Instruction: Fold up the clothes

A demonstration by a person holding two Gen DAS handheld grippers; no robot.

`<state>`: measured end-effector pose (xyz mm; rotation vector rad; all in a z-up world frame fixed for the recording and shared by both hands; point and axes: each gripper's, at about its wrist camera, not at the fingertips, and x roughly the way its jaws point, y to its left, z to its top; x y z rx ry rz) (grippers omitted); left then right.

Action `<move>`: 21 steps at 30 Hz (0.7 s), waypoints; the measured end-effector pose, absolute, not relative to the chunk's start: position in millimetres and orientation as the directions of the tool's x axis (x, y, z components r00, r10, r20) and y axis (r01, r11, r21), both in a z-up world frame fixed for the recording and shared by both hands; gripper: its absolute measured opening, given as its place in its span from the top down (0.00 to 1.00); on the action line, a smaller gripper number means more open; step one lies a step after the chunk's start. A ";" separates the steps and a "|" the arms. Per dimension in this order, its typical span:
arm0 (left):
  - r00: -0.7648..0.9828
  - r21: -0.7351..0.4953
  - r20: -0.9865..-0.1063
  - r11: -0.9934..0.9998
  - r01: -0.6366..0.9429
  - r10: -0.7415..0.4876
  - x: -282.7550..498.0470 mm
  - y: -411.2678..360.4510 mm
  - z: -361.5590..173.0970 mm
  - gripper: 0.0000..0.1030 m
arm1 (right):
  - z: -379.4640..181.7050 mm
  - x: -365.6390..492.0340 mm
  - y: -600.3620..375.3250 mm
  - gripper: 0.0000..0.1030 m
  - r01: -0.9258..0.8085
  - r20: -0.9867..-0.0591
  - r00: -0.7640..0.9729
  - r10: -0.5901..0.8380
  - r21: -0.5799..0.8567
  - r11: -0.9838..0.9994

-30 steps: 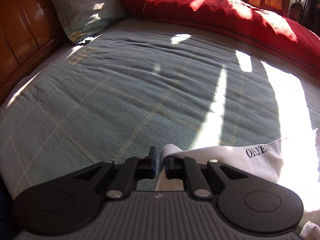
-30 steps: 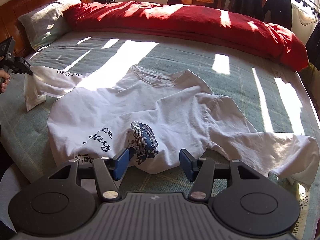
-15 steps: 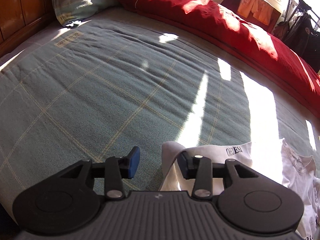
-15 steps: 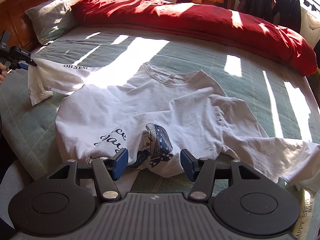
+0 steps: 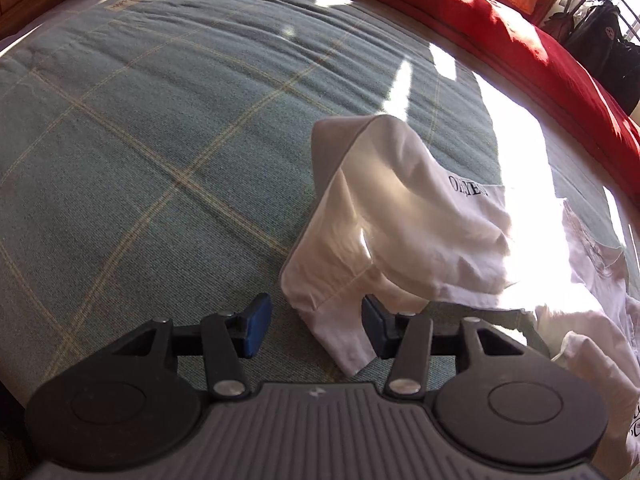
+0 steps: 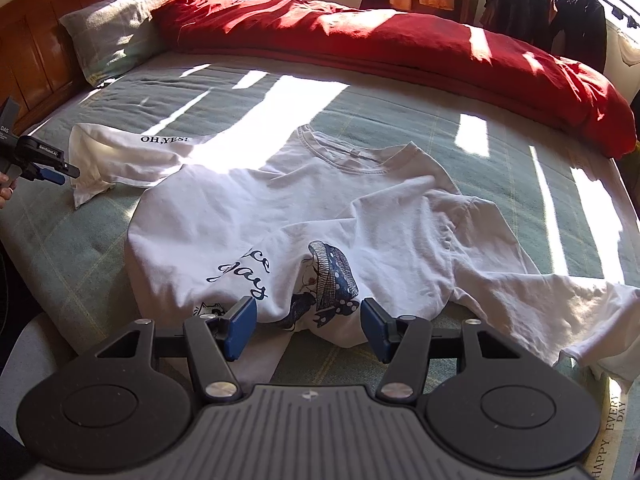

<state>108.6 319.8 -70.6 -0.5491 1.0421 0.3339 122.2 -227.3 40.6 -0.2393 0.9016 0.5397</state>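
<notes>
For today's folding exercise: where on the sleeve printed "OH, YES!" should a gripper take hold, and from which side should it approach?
Probably the hemmed cuff of the sleeve, approached from the bed's near edge. Its stitched corner lies loose toward that edge, between the left gripper, whose jaws are opening without pinching it. The sleeve's far part is rumpled and raised. The right gripper stands open by the shirt's hem.

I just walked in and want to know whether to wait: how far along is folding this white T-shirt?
Barely started. Done: the white T-shirt lies print up on the bed, the "OH,YES!" sleeve pulled out sideways. In hand: nothing gripped; the left tool is opening with the cuff loose between its pads, and the right tool is open at the hem. Left: the other sleeve is rumpled, and no fold shows.
</notes>
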 end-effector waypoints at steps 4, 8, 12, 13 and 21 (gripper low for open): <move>0.501 -0.335 -0.865 0.763 -0.553 -0.017 103.5 317.9 -88.7 0.51 | 41.7 119.8 -223.4 0.40 -0.542 -0.796 0.499 0.342 0.021 0.840; 0.532 -0.347 -0.846 0.757 -0.554 0.002 105.6 310.7 -90.2 0.62 | 43.9 116.5 -216.8 0.40 -0.550 -0.795 0.500 0.344 0.016 0.835; 0.518 -0.305 -0.854 0.775 -0.554 0.034 106.5 310.0 -82.3 0.91 | 45.6 115.5 -213.0 0.40 -0.554 -0.795 0.501 0.342 0.009 0.833; 0.523 -0.296 -0.851 0.776 -0.557 0.051 104.3 313.0 -77.3 0.91 | 46.1 115.4 -212.2 0.40 -0.555 -0.795 0.501 0.342 0.008 0.832; 0.540 -0.218 -0.817 0.759 -0.614 0.203 80.5 359.7 -31.9 0.96 | 45.4 118.7 -212.4 0.40 -0.550 -0.798 0.503 0.333 0.002 0.835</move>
